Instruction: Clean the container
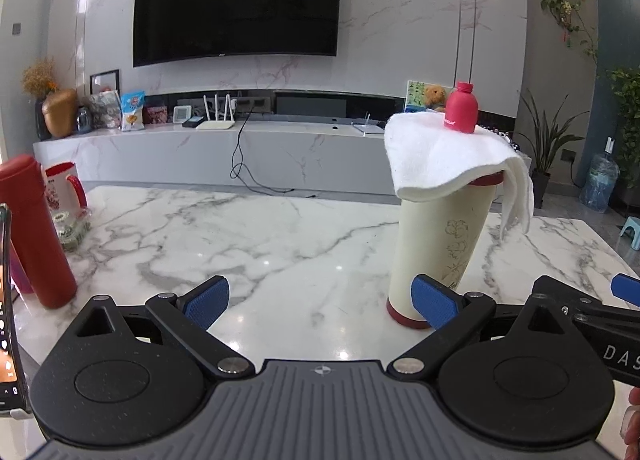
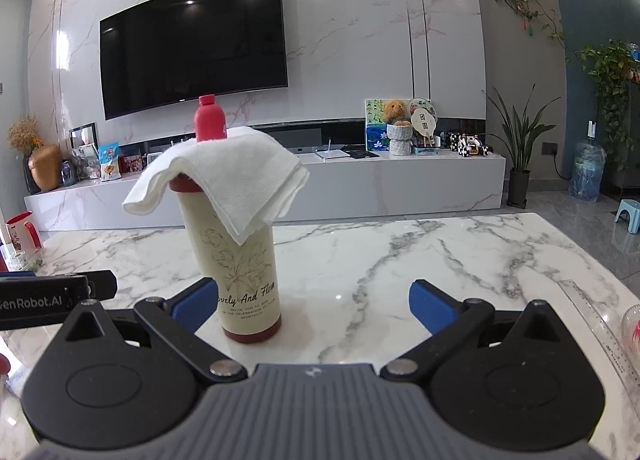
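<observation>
Near the tabletop's (image 2: 440, 252) front edge the cup (image 2: 244, 268) stands upright with a folded cloth (image 2: 224, 175) draped over its red top, both tongs, left (image 1: 320, 302) and right (image 2: 314, 306), gaping empty before it, which fits either cloth-taking or cloth-leaving.

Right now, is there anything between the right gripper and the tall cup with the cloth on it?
No. In the right wrist view the right gripper is open, the cream cup stands just ahead by its left finger, and only bare marble table lies between.
</observation>
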Motion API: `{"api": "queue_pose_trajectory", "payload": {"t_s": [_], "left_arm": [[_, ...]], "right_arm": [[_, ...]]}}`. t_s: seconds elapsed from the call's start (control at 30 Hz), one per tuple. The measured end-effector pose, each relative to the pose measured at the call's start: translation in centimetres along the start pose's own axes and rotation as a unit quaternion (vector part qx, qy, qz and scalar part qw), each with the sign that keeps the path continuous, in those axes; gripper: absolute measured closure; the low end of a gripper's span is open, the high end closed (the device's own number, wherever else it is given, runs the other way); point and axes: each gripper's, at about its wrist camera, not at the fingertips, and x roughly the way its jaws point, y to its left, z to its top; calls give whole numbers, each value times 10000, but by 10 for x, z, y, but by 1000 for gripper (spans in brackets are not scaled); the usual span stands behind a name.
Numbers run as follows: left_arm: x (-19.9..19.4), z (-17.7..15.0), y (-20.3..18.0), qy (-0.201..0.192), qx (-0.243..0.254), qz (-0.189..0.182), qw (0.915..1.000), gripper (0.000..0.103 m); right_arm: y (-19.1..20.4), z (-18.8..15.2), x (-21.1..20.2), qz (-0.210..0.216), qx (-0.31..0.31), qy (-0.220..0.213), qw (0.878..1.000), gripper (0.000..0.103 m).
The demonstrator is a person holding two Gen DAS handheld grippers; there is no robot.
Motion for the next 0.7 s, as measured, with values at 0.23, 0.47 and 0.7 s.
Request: {"api": "queue_pose_trajectory", "payload": {"t_s": [0.23,0.47,0.7], "left_arm": [[-3,-1,-4,-111,140,77,9998,4],[-4,-1,-4,-187,205,69,9996,4],[-3,-1,-4,-134,187,27,9997,4]], "right_arm": [[-6,-3,-12,63,51,-117,9999,0],[-4,-3,0,72,102,19,9999,0],[0,-1,2,48,55,6,10000,0]]}}
